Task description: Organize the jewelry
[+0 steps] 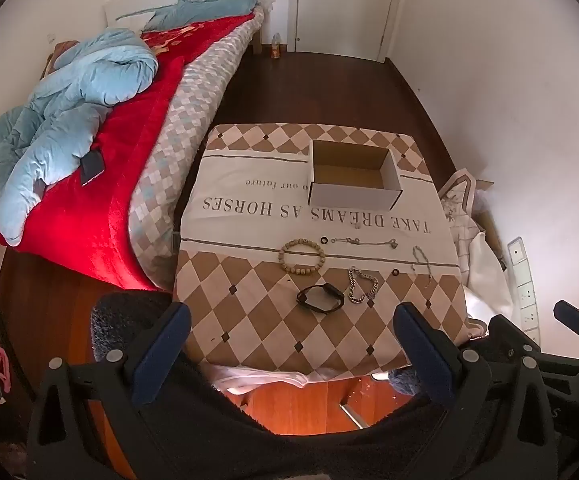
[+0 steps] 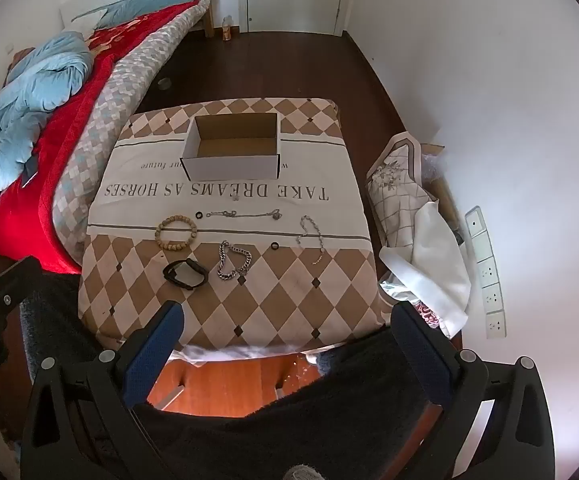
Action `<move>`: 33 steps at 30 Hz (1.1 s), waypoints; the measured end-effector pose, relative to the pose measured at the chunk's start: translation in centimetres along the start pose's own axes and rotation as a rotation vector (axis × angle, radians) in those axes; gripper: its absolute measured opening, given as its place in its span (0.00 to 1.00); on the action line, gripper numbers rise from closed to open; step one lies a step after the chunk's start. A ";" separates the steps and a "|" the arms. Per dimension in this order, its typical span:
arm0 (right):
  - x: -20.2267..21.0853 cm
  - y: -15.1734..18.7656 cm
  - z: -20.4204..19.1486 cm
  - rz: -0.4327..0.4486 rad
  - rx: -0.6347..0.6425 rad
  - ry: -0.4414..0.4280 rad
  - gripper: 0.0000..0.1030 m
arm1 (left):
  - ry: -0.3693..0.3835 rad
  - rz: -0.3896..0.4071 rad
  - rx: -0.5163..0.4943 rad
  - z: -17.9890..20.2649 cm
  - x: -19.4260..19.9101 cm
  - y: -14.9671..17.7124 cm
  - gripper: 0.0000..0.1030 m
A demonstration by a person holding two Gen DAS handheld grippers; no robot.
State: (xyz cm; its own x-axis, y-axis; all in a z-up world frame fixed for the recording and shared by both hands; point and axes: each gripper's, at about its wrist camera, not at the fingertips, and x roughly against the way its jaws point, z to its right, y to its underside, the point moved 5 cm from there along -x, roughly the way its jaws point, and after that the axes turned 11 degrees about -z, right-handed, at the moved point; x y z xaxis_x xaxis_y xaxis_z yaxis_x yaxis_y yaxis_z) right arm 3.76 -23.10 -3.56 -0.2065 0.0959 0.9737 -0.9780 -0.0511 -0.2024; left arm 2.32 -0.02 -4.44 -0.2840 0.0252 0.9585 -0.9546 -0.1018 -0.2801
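Note:
Jewelry lies on a checkered cloth-covered table point(image 1: 249, 320) point(image 2: 289, 304): a wooden bead bracelet point(image 1: 301, 256) point(image 2: 177, 232), a black band point(image 1: 320, 298) point(image 2: 185, 273), a thick silver chain point(image 1: 362, 290) point(image 2: 233, 266), a thin silver necklace point(image 1: 363, 241) point(image 2: 243, 213), a beaded chain point(image 1: 421, 262) point(image 2: 311, 236) and two small black rings point(image 1: 396, 272) point(image 2: 274, 245). An open, empty white cardboard box point(image 1: 353, 176) point(image 2: 233, 148) stands behind them. My left gripper point(image 1: 291, 348) and right gripper point(image 2: 285, 344) are both open and empty, held above the table's near edge.
A bed point(image 1: 101, 168) with a red blanket and blue duvet runs along the left. Folded cloths and bags point(image 2: 417, 220) lie right of the table by the white wall. A power strip point(image 2: 487, 272) lies on the floor. A closed door point(image 1: 345, 0) is at the back.

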 end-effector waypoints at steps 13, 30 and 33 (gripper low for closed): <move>0.1 -0.1 0.2 0.005 -0.004 -0.004 1.00 | -0.003 0.001 -0.002 0.4 -0.2 -0.1 1.00; 1.4 -0.3 0.5 0.034 -0.019 -0.013 1.00 | -0.042 0.028 -0.040 0.3 0.3 0.3 1.00; 1.4 -0.2 0.4 0.035 -0.021 -0.013 1.00 | -0.042 0.027 -0.040 0.3 0.3 0.3 1.00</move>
State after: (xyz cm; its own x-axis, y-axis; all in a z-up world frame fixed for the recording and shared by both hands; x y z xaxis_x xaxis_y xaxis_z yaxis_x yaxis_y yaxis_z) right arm 3.72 -23.38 -2.07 -0.2402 0.0810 0.9673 -0.9706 -0.0337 -0.2382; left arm 2.02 -0.31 -4.19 -0.3065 -0.0186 0.9517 -0.9497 -0.0620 -0.3071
